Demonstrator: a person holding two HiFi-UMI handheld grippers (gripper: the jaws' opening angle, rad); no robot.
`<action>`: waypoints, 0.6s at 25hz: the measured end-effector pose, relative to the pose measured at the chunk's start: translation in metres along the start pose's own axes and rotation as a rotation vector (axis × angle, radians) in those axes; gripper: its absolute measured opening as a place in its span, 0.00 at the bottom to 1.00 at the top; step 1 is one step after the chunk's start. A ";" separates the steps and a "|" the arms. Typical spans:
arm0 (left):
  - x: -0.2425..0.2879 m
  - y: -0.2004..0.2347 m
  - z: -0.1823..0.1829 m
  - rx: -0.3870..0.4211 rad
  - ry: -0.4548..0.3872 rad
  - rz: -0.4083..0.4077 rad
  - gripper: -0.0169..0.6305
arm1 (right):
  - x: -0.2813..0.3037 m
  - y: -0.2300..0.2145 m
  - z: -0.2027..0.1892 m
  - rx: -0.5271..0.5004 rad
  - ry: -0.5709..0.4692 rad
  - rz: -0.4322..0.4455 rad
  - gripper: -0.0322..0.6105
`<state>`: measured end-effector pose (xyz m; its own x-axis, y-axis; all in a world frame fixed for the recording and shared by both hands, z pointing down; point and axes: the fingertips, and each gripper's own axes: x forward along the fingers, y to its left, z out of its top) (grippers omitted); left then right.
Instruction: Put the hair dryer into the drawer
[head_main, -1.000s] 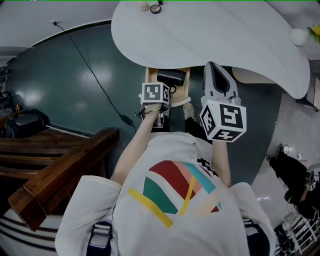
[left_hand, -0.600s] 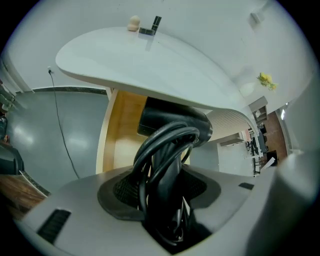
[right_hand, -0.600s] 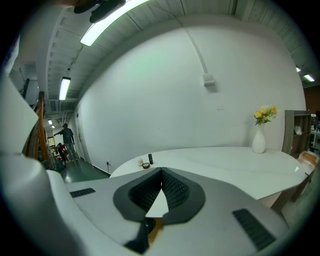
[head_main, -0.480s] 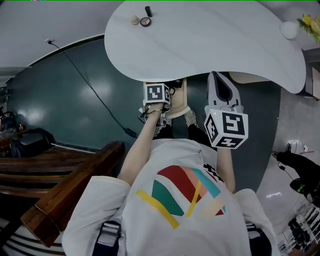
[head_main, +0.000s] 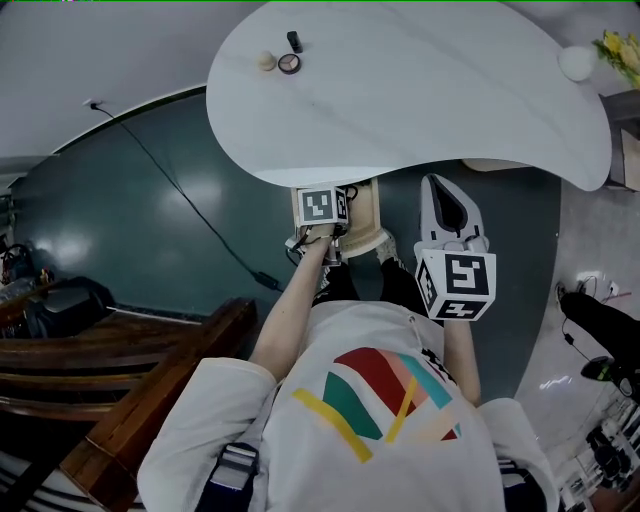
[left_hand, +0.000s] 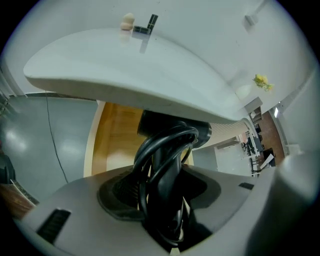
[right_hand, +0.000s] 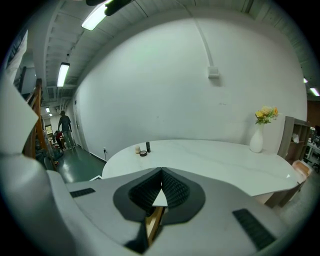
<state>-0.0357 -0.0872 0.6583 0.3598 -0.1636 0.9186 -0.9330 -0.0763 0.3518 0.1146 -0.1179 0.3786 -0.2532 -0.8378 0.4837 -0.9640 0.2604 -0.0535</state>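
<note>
L gripper (left_hand: 162, 197) clamped on handle of black plastic hair dryer (left_hand: 170, 145), black cord (left_hand: 150, 150) looped round handle. Dryer held over pulled-out light-wood drawer (left_hand: 112, 135), under rim of white oval table (head_main: 420, 90). R gripper (right_hand: 161, 175) beside drawer, tips pinched together, nothing betw.

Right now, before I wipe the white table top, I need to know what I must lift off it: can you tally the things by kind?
Small beige round item: 1
Round dark-rimmed tin: 1
Small black tube: 1
White vase with yellow flowers: 1
Total: 4
</note>
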 end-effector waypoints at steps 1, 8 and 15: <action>0.001 0.002 0.002 -0.001 -0.016 -0.007 0.37 | -0.001 0.001 -0.002 -0.004 0.007 -0.002 0.07; 0.016 0.008 0.009 -0.026 -0.090 -0.009 0.37 | -0.006 -0.004 -0.020 -0.026 0.065 -0.031 0.07; 0.029 0.015 0.014 0.029 -0.160 0.008 0.37 | -0.004 0.004 -0.036 -0.012 0.103 -0.023 0.07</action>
<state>-0.0394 -0.1071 0.6878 0.3515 -0.3185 0.8803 -0.9360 -0.1023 0.3368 0.1148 -0.0965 0.4078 -0.2209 -0.7900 0.5719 -0.9682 0.2483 -0.0310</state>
